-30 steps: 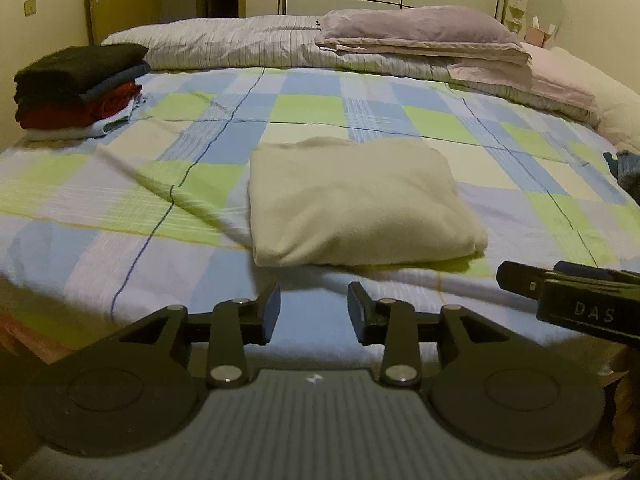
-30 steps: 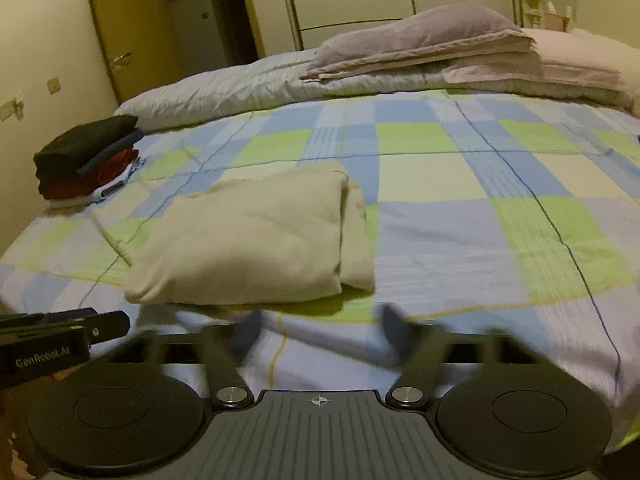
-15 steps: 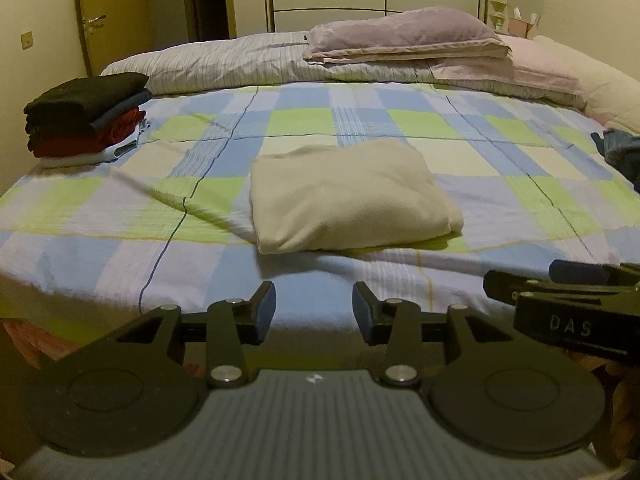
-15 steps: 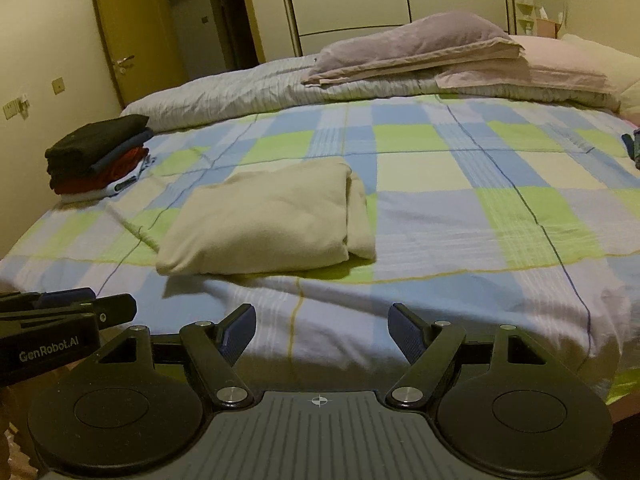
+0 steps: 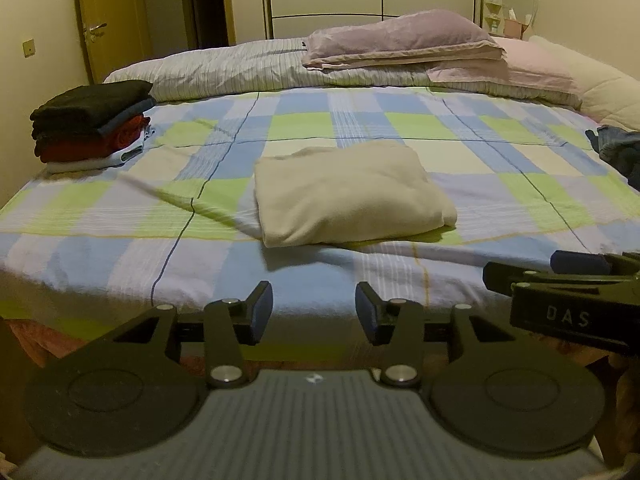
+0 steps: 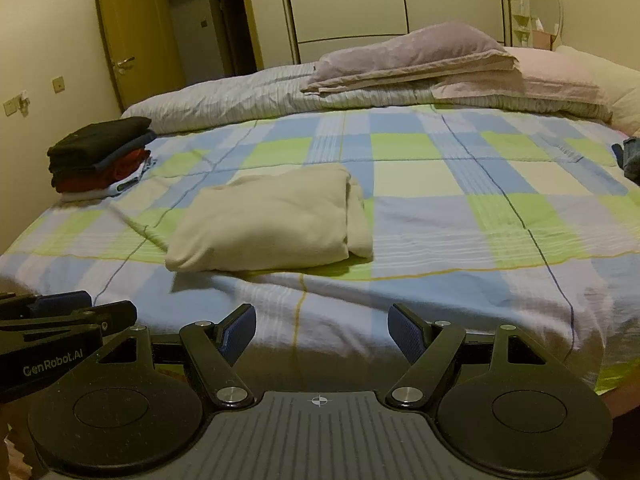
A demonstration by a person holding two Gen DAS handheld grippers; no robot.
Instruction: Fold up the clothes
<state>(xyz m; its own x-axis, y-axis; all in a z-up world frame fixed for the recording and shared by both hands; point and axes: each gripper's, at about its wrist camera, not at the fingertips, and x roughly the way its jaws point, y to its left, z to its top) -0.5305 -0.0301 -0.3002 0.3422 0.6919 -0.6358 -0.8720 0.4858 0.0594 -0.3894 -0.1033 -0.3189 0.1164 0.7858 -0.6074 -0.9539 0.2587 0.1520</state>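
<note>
Two pieces of lettering can be read. In the left wrist view, pale capitals "DAS" stand on the black side of the right gripper (image 5: 568,280), which reaches in from the right edge. In the right wrist view, "GenRobot.AI" stands in pale letters on the black side of the left gripper (image 6: 60,312), at the left edge. Nothing else is legible.

Bedroom behind the work

A mauve pillow (image 5: 400,38) lies at the bed's (image 5: 120,220) head; wardrobe (image 6: 392,0), door (image 6: 128,32) and mirror (image 6: 545,4) beyond.
</note>
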